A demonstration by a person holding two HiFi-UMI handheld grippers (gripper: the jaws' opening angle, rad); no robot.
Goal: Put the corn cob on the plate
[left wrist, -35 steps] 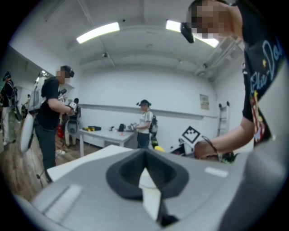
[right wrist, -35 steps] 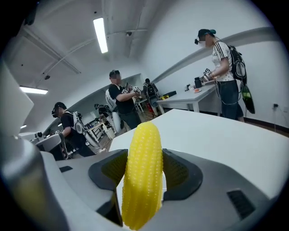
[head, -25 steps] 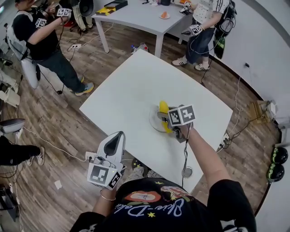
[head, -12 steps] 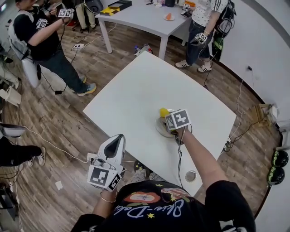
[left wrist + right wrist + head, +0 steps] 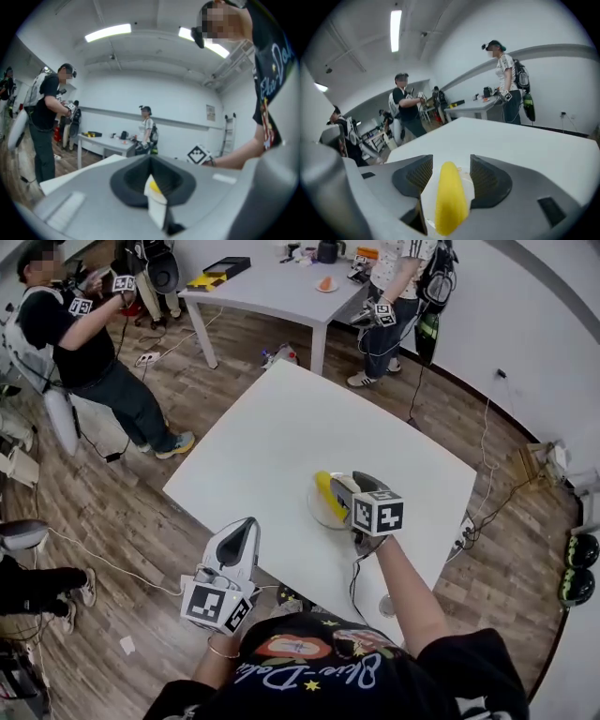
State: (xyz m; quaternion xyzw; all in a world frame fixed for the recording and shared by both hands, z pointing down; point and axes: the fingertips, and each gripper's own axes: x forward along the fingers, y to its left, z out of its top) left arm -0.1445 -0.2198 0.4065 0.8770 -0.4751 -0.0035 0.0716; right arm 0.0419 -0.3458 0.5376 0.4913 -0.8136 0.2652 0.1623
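Yellow corn cob is down on the pale plate, lying lengthwise, and the plate sits on the white table towards its near edge. Right gripper is low over the plate with its jaws spread, the cob lined up between the two dark pads, a sliver of gap showing on either side, so nothing is clamped. Left gripper hangs off the table's near edge above the wooden floor, jaws pressed together with nothing in them. Beyond, two people stand around a second table, grippers in their own hands.
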